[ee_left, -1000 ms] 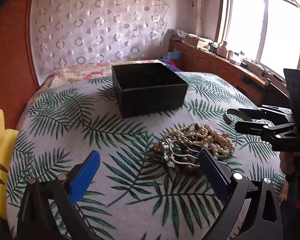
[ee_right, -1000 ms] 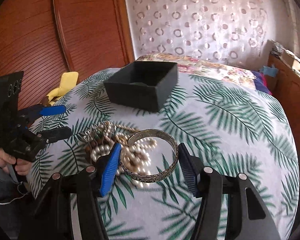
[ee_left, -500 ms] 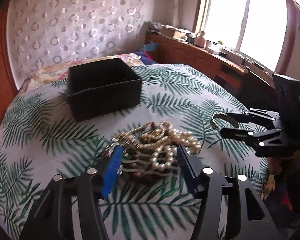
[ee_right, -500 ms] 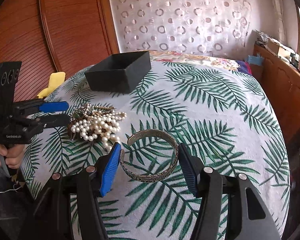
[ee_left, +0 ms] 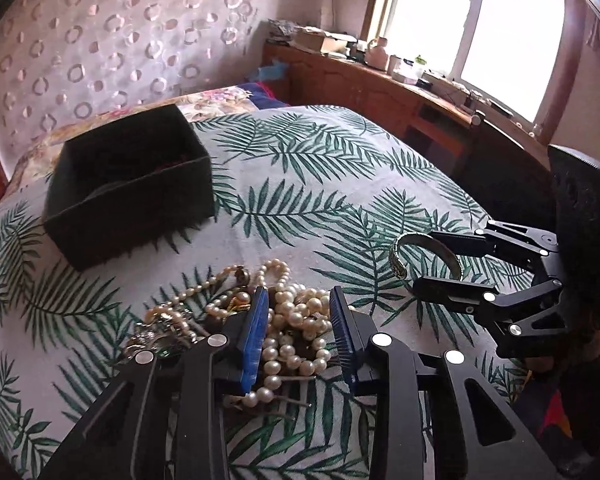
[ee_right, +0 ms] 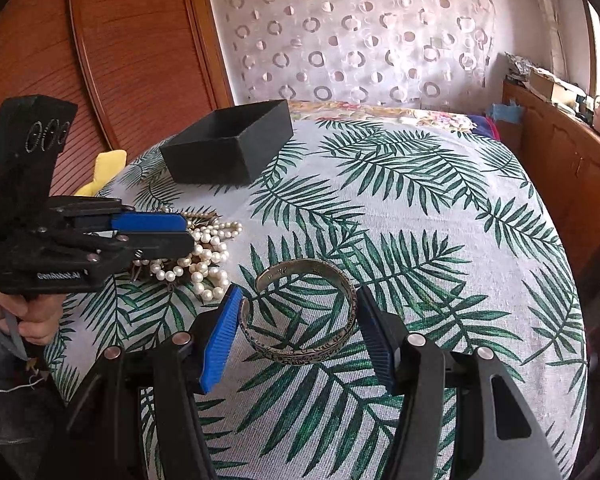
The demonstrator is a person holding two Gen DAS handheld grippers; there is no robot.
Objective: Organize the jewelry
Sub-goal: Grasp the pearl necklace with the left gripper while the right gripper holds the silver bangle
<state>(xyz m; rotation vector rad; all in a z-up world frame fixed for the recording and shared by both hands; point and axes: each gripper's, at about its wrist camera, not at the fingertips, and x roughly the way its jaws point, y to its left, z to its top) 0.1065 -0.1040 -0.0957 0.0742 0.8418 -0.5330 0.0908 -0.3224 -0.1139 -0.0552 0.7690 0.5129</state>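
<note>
A tangled pile of pearl necklaces [ee_left: 288,320] and other jewelry lies on the palm-leaf cloth; it also shows in the right wrist view [ee_right: 208,256]. My left gripper [ee_left: 298,320] is down over the pile, its jaws narrowed around pearl strands; the grip itself is not clear. It shows from the side in the right wrist view [ee_right: 180,234]. My right gripper [ee_right: 298,328] is shut on a silver cuff bracelet [ee_right: 300,316] and holds it above the cloth, seen too in the left wrist view [ee_left: 424,252]. An open black box [ee_left: 128,184] stands farther back [ee_right: 228,144].
The round table [ee_right: 420,208] drops off at the right and front. A wooden wardrobe [ee_right: 132,52] stands at the left, a patterned curtain [ee_right: 360,32] behind, a wooden sideboard [ee_left: 380,88] under the window. A yellow object [ee_right: 104,168] lies past the table's left edge.
My left gripper has moved in over the pearl pile and its jaws have narrowed a lot. My right gripper still holds the bracelet and has drawn back to the right of the pile.
</note>
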